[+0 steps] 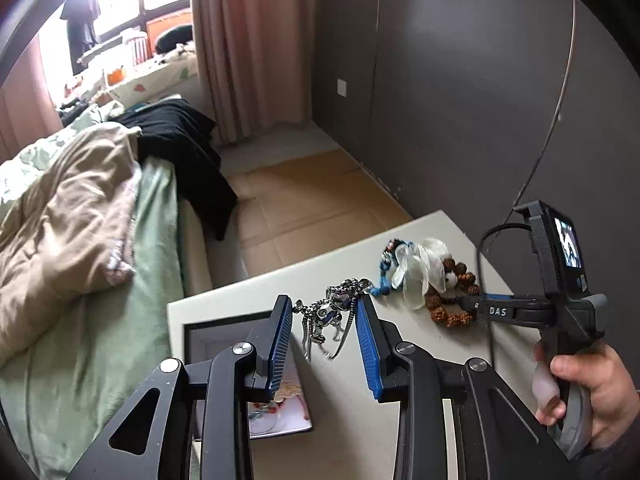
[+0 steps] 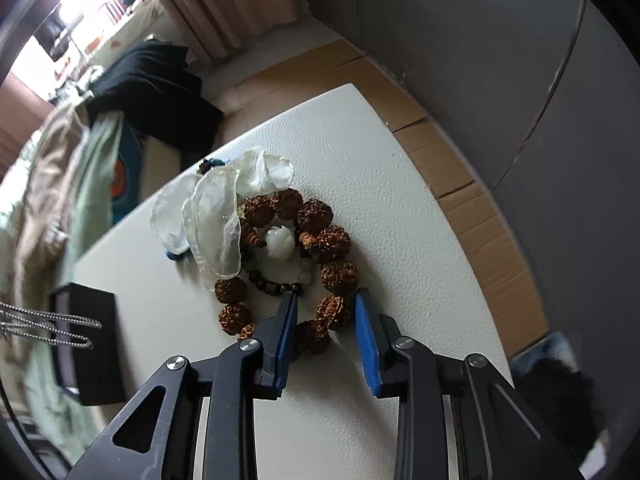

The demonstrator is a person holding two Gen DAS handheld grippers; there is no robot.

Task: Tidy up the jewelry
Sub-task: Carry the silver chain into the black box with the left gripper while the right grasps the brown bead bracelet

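A silver chain necklace [image 1: 332,316] with a metal pendant hangs between the fingers of my left gripper [image 1: 324,304], which is open; the chain seems caught on the right fingertip [image 1: 362,300]. Its chain also shows at the left edge of the right wrist view [image 2: 52,328]. A brown rough-bead bracelet [image 2: 320,248] with a white carved bead lies on the white table [image 2: 400,184]. My right gripper [image 2: 326,294] is open, its fingers straddling the bracelet's near beads. Clear shell-like pieces [image 2: 216,220] lie over the bracelet's left side.
A black jewelry box [image 1: 224,332] stands open at the table's left edge, with a card [image 1: 280,412] holding jewelry beside it. A blue cord piece [image 1: 390,264] lies by the shells. A bed [image 1: 80,240] is to the left, a grey wall to the right.
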